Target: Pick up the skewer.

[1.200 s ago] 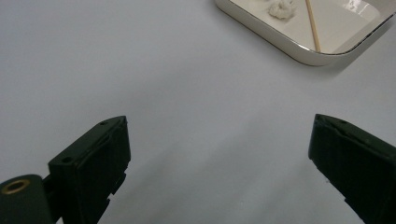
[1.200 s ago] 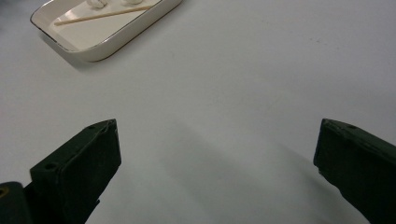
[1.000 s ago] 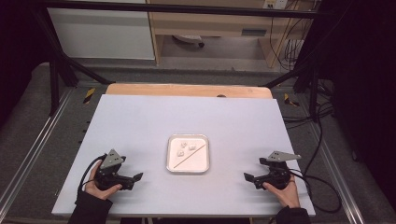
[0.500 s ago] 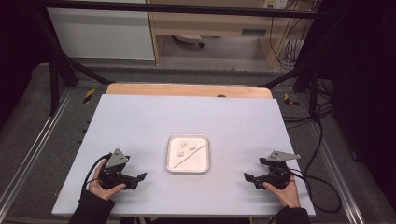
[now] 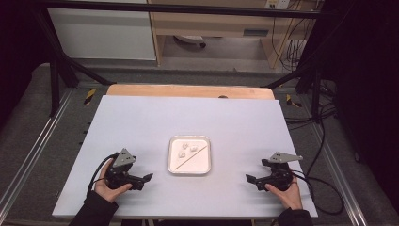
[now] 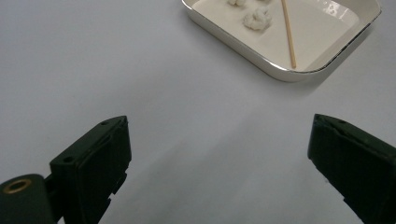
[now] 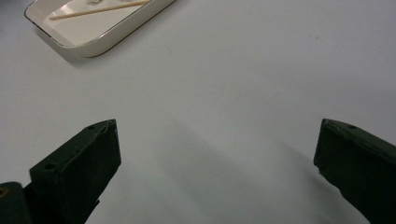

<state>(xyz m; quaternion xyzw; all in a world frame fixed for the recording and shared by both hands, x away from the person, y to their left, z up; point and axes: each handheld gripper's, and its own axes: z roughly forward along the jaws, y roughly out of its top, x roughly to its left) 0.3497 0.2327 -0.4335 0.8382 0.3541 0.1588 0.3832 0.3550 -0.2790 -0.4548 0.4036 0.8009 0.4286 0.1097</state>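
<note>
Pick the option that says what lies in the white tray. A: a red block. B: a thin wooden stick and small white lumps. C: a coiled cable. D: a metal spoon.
B: a thin wooden stick lies slantwise in the tray beside small white lumps.

Pale table [image 5: 141, 122] on grey carpet [image 5: 28, 117], dim room behind.

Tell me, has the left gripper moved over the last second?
Yes. In the high view the left gripper has edged to the right, slightly closer to the white tray in the middle of the table, which has stayed put. Its jaws stand open.
</note>
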